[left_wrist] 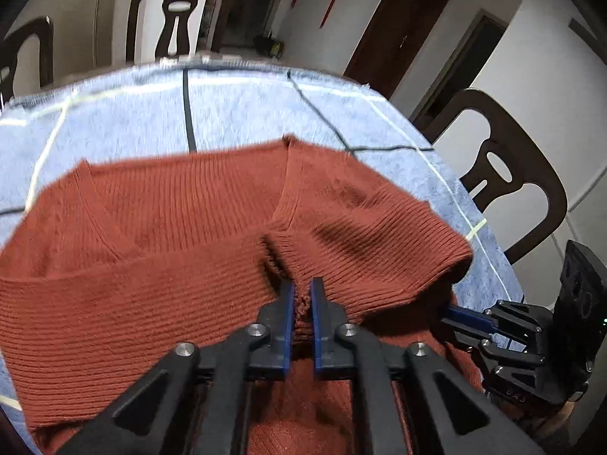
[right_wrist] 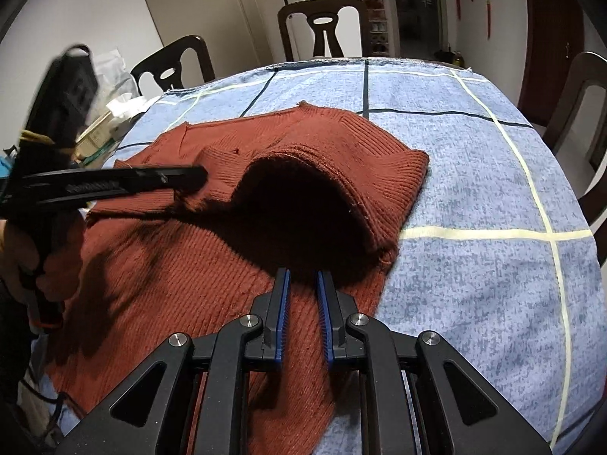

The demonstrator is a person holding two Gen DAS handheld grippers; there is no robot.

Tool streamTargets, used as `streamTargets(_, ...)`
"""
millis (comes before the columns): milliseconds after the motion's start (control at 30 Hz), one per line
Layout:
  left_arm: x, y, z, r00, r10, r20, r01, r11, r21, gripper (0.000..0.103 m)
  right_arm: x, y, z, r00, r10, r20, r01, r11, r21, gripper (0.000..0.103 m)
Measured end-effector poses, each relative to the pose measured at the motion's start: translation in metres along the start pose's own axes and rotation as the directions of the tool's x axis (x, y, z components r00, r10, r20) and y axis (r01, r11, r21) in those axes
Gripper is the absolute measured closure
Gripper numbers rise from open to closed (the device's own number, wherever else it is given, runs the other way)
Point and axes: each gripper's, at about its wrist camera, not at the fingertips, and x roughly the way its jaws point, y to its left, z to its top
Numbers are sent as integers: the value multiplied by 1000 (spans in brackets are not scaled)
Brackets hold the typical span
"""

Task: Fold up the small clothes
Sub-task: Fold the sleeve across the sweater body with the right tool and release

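Observation:
A rust-red ribbed sweater [left_wrist: 170, 227] lies on the blue checked tablecloth [left_wrist: 227, 113]. My left gripper [left_wrist: 301, 290] is shut on a bunched fold of it near the neckline, and knit shows between the blue pads. From the right wrist view, the left gripper [right_wrist: 203, 174] comes in from the left and holds part of the sweater [right_wrist: 170, 284] raised in an arch, dark underneath. My right gripper [right_wrist: 303, 276] hovers low over the near part of the sweater, its jaws slightly apart and nothing pinched. In the left wrist view the right gripper [left_wrist: 447, 309] sits at the sweater's right edge.
Dark wooden chairs [right_wrist: 322, 26] [left_wrist: 508, 174] ring the table. A box and plastic bags [right_wrist: 110, 113] sit at the table's far left edge. A hand [right_wrist: 15, 254] grips the left gripper's handle. Bare tablecloth [right_wrist: 474, 189] spreads right of the sweater.

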Motion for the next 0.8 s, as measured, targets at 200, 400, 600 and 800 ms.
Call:
streamTargets(200,-34,3,1,991,38,130,-44,998,40,94,0,2,0,1000,-7,-4,7,1000,-15,88)
streamTargets(400,-22,23,-5,992,103,73,-105,994,31,93,-13,4,12,1000,7,30,-6,1000,-16,88)
streamTargets(600,-36,26,-8,991,103,86,-105,994,19,93,-12,-4,25,998,-15,64,14,1000,8,88)
streamTargets(800,-41,19,-3,990,83,111,-87,996,29,92,7,-9,19,1000,-13,-24,13,1000,1,89)
